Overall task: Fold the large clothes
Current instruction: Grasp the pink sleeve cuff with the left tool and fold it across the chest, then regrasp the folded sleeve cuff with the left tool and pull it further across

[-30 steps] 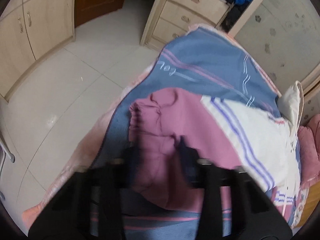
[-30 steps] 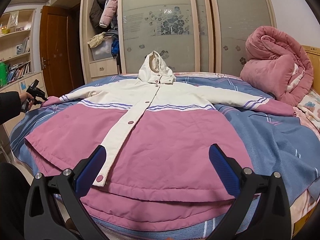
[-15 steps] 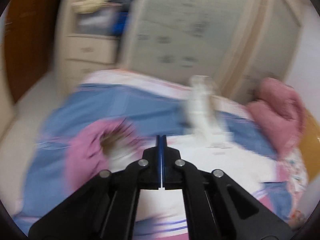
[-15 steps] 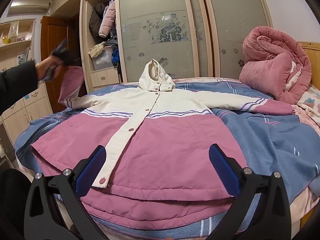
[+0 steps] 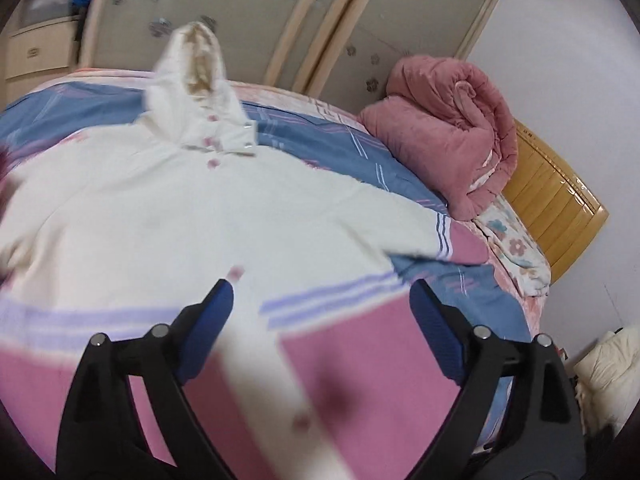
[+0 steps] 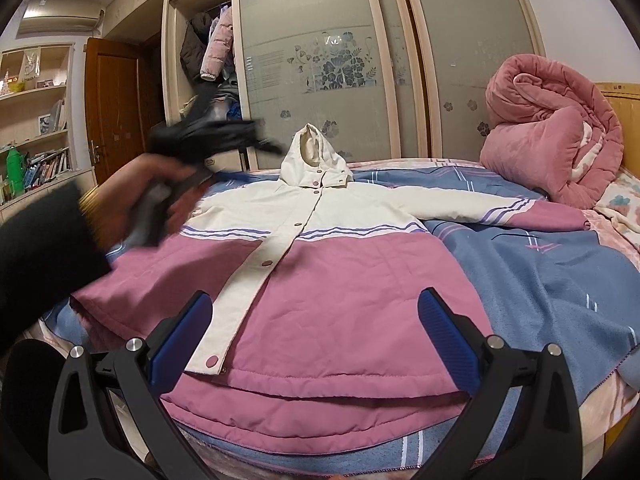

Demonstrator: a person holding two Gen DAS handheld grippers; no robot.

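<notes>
A large hooded jacket (image 6: 340, 280), cream on top and pink below with purple stripes, lies front up and spread on the bed. Its hood (image 6: 314, 158) points to the wardrobe. Its right sleeve (image 6: 500, 210) lies stretched out flat; the left sleeve is hidden behind the hand. It also shows in the left wrist view (image 5: 200, 216). My left gripper (image 5: 320, 316) is open and empty, hovering above the jacket's chest; it appears blurred in the right wrist view (image 6: 276, 147). My right gripper (image 6: 316, 332) is open and empty above the jacket's hem.
The bed has a blue striped blanket (image 6: 540, 272). A rolled pink quilt (image 6: 552, 140) sits by the wooden headboard (image 5: 556, 200). Sliding wardrobe doors (image 6: 340, 60) stand behind the bed, an open closet (image 6: 208, 80), a door (image 6: 116, 100) and bookshelves (image 6: 36, 120) to the left.
My left gripper shut on the left sleeve's cuff, lifted it, swung over the jacket's chest and has opened, now empty. The right gripper stayed put.
</notes>
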